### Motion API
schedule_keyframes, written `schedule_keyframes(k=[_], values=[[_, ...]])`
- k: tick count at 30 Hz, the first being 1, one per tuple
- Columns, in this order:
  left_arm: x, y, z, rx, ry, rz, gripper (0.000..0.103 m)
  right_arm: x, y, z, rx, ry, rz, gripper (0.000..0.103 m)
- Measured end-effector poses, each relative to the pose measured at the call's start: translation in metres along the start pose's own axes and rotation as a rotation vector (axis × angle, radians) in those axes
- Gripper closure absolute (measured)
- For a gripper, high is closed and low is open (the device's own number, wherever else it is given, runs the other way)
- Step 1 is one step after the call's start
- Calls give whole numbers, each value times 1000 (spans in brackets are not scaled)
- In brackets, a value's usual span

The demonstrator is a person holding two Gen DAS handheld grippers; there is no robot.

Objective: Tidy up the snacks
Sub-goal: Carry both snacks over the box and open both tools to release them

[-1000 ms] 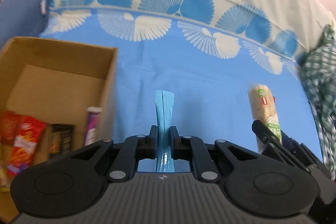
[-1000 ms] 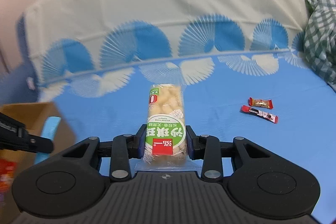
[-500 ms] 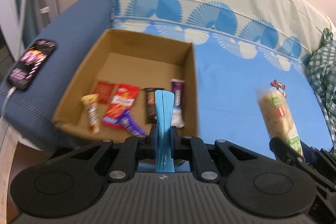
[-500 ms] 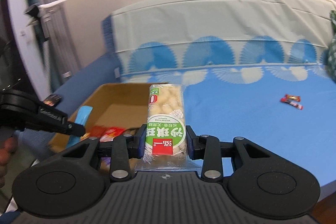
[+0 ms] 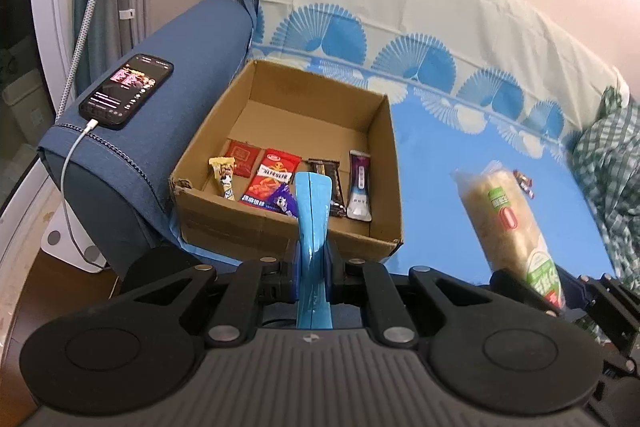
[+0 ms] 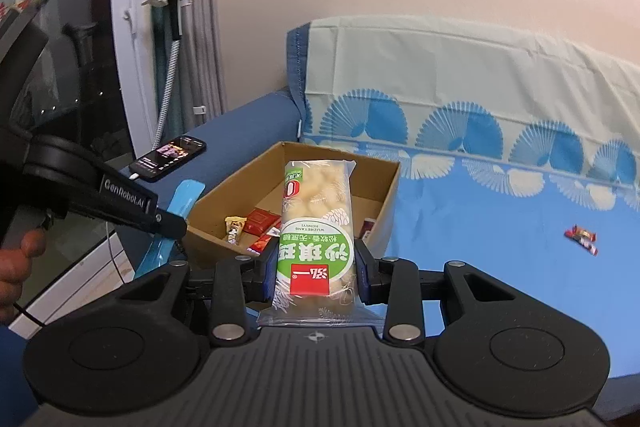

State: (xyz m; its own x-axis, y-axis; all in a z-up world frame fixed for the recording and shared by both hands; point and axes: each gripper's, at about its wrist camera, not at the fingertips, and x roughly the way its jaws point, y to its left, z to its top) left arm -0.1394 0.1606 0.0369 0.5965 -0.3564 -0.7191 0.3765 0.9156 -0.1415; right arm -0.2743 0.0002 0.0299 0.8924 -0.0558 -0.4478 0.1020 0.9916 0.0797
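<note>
My left gripper (image 5: 313, 267) is shut on a thin blue packet (image 5: 313, 211), held edge-on just in front of the near wall of an open cardboard box (image 5: 384, 155). The box holds several small snack packets (image 5: 272, 179). My right gripper (image 6: 316, 267) is shut on a long clear pack of pale puffed snacks with a green label (image 6: 316, 223), held upright in front of the box (image 6: 390, 195). That pack also shows at the right of the left wrist view (image 5: 504, 219). The left gripper with the blue packet (image 6: 186, 195) shows at the left of the right wrist view.
The box sits on a sofa with a blue fan-patterned cover (image 5: 460, 147). A lit phone (image 5: 126, 91) on a charging cable lies on the blue armrest. Two small candies (image 6: 582, 237) lie on the seat to the right. A green checked cloth (image 5: 608, 163) lies at far right.
Both grippers have pulled back and swung left with their snacks. The box, armrest and phone have come fully into view, and the box now lies ahead of both grippers.
</note>
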Motion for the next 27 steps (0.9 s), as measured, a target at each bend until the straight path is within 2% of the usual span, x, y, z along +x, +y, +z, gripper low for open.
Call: schedule_keyframes(k=[5, 14, 27], values=[[-5, 2, 1, -4, -13, -16, 91, -3, 4, 2, -22, -10, -10, 65], [-1, 7, 2, -11, 9, -18, 91, -3, 6, 2, -25, -1, -15, 65], [27, 12, 14, -17, 46, -21, 91, 27, 5, 5, -18, 66, -21, 65]])
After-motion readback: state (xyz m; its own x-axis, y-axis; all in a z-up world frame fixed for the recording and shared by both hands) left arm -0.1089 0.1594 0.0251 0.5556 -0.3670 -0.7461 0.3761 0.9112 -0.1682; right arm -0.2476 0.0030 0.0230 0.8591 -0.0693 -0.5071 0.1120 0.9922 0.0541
